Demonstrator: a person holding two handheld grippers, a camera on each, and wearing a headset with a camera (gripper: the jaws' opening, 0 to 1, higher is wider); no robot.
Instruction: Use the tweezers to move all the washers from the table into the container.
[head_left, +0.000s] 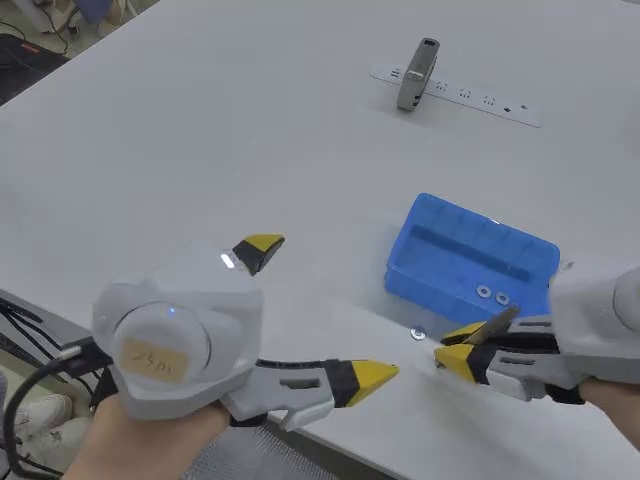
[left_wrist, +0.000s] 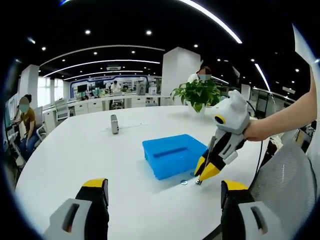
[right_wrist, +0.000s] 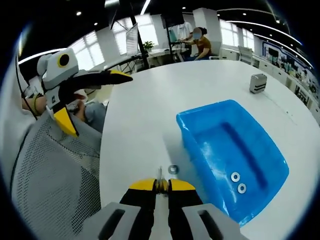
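Observation:
A blue container stands near the table's front edge with two washers inside. One washer lies on the table just in front of it. My right gripper is shut on thin tweezers, whose tips hover just left of that washer, apart from it. In the right gripper view the container sits to the right with both washers on its floor. My left gripper is held open over the table edge, left of the container, holding nothing.
A white power strip with a grey device standing on it lies at the far side of the table. A mesh chair back sits close by the front edge. People sit at desks in the background.

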